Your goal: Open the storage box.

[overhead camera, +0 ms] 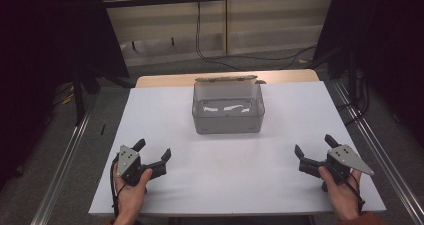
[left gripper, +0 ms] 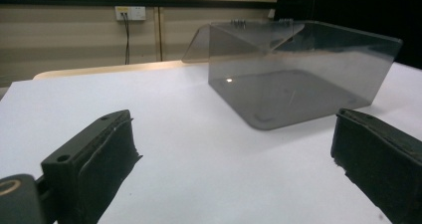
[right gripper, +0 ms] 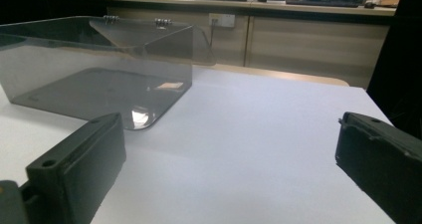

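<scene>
Left claw (overhead camera: 153,152) and right claw (overhead camera: 314,145) both gape, hand-held.

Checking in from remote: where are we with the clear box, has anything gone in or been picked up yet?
Done: the clear box stands on the white table with its hinged lid open; it looks empty. In hand: nothing; the left gripper and right gripper sit near the table's front edge, jaws apart, away from the box. Left: apparently any handling of the box.

All views share the clear box (overhead camera: 228,106).
</scene>
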Demonstrator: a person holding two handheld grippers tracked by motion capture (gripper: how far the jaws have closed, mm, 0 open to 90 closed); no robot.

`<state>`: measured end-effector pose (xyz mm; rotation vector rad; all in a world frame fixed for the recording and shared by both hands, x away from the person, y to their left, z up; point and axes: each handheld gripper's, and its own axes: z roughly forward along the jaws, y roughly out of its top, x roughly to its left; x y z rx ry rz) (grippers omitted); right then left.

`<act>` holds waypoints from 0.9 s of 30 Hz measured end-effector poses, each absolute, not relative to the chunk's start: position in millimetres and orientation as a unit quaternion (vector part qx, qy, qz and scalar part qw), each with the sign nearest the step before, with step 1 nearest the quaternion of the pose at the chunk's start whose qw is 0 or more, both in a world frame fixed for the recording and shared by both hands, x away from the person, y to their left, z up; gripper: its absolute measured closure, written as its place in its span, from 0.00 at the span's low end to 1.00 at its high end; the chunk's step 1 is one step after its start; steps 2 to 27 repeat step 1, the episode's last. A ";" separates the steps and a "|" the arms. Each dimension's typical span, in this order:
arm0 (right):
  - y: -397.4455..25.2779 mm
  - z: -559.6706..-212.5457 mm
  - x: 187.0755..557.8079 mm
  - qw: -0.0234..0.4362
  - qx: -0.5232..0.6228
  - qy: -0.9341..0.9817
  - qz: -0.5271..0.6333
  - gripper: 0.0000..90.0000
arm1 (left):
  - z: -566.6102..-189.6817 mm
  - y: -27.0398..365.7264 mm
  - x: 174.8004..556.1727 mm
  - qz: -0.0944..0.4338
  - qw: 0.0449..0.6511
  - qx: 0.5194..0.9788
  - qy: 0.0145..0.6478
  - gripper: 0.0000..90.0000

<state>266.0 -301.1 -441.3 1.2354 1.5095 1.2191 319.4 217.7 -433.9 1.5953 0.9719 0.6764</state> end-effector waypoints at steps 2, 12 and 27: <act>-300.7 -441.4 267.3 0.410 0.487 0.598 0.487 0.00 | -433.8 217.8 320.9 0.285 0.546 0.672 0.411 0.04; -300.7 -441.4 267.3 0.410 0.487 0.598 0.487 0.00 | -433.8 217.8 320.9 0.285 0.546 0.672 0.411 0.04; -300.7 -441.4 267.3 0.410 0.487 0.598 0.487 0.00 | -433.8 217.8 320.9 0.285 0.546 0.672 0.411 0.04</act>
